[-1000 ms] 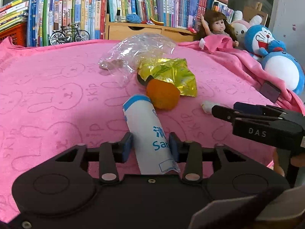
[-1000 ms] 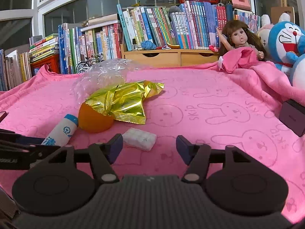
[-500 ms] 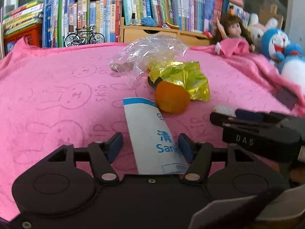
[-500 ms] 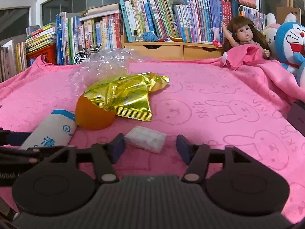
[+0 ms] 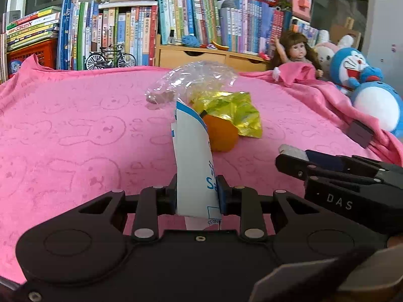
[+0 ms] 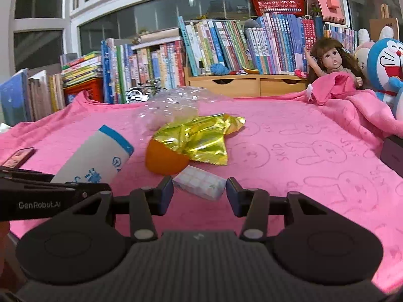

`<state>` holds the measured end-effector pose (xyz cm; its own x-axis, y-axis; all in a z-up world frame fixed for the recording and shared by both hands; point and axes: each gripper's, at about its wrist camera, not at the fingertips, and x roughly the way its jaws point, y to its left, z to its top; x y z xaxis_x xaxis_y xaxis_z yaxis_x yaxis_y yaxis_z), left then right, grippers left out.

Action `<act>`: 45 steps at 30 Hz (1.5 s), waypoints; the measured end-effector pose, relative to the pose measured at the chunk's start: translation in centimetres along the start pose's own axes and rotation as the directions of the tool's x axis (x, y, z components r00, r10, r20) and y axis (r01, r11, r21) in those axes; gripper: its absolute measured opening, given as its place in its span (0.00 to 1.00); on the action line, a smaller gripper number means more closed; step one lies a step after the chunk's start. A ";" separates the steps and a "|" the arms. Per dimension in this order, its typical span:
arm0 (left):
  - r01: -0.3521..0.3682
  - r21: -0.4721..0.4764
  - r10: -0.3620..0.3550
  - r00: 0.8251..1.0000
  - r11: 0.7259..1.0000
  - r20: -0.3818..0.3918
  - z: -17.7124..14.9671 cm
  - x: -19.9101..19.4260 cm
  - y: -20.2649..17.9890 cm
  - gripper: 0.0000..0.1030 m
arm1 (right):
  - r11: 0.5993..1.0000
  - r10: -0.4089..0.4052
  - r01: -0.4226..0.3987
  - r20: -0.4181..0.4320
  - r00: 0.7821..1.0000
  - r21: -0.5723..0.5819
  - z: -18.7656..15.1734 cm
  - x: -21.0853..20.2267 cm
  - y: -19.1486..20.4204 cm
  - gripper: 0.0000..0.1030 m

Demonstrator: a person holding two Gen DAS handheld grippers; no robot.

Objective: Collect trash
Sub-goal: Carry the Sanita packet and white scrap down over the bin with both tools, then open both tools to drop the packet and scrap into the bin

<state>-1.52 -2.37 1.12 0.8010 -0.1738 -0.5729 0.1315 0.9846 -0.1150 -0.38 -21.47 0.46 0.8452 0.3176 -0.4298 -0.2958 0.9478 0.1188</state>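
Observation:
My left gripper (image 5: 197, 193) is shut on a white paper cup with a blue rim (image 5: 192, 161), squashed flat and lifted off the pink cloth; the same cup (image 6: 97, 157) shows at the left of the right wrist view. My right gripper (image 6: 200, 192) is open, its fingers on either side of a small white wrapped packet (image 6: 200, 185) lying on the cloth. Just beyond lie an orange ball-like thing (image 6: 163, 159), a crumpled gold foil wrapper (image 6: 199, 137) and a clear plastic bag (image 6: 171, 109). The right gripper (image 5: 292, 161) also shows at the right of the left wrist view.
A pink rabbit-print cloth (image 6: 302, 151) covers the surface. A doll (image 6: 332, 68) and blue plush toys (image 6: 385, 60) sit at the back right. Books (image 6: 226, 45), wooden drawers (image 6: 239, 86) and a model bicycle (image 5: 109, 59) line the back. A dark flat object (image 5: 360, 133) lies right.
My left gripper has closed on the paper cup, flattened it and raised it. My right gripper has moved forward until the white packet lies between its open fingers.

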 end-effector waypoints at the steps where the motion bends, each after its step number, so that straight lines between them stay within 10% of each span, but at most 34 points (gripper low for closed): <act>1: 0.011 0.003 -0.011 1.000 1.000 -0.006 -0.3 -0.6 -0.1 0.26 | 1.000 0.007 -0.007 -0.001 1.000 0.004 -0.2 -0.4 0.1 0.50; 9: 0.140 -0.005 -0.140 0.985 0.990 -0.104 -4.7 -6.3 -0.4 0.26 | 0.998 0.046 -0.045 -0.021 0.999 0.039 -3.8 -5.2 1.2 0.50; 23: 0.078 -0.040 -0.086 0.962 0.996 -0.261 -11.9 -8.9 1.0 0.19 | 0.995 0.098 -0.091 -0.246 0.964 0.040 -11.7 -7.8 4.1 0.50; 35: 0.027 -0.072 -0.059 0.873 0.997 -0.484 -18.1 -4.7 2.3 0.20 | 0.987 0.130 -0.069 -0.456 0.881 0.147 -16.8 -4.9 4.0 0.50; 45: 0.004 -0.063 -0.037 0.846 0.998 -0.531 -19.0 -3.5 2.3 0.33 | 0.984 0.137 -0.064 -0.483 0.865 0.164 -17.4 -4.0 4.0 0.53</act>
<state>-15.09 0.23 -12.59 0.3627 -0.1921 -0.9119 0.0976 0.9810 -0.1678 -12.74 -19.42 -12.93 0.4752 0.3915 -0.7880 -0.2721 0.9171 0.2915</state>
